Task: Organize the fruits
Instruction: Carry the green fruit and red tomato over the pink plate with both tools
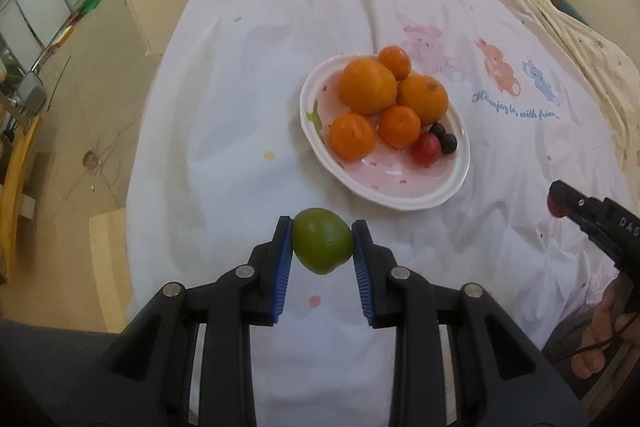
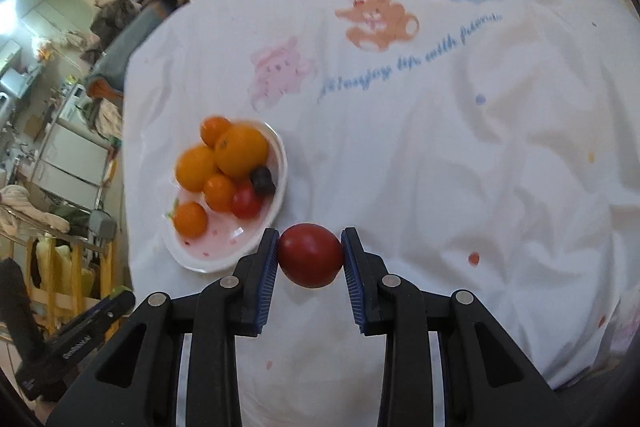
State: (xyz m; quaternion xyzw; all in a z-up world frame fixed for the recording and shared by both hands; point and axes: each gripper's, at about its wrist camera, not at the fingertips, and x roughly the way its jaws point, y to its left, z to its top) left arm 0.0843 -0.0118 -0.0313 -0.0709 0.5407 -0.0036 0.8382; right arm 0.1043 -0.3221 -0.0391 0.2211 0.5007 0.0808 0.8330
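left wrist view: looks steeply down along its own black fingers, white oval plate of fruit (image 1: 448,193) near, centre of frame | right wrist view: also looks down, same plate (image 2: 280,163) at centre left | shared: plate and white printed bedsheet (image 1: 248,87) (image 2: 460,167); each view catches the other gripper at its lower edge

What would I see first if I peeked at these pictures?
First you'd see the plate heaped with orange fruits, sitting on a white cloth printed with cartoon animals. Right up close, the left gripper pinches a green fruit just in front of the plate. The right gripper squeezes a red fruit beside the plate.
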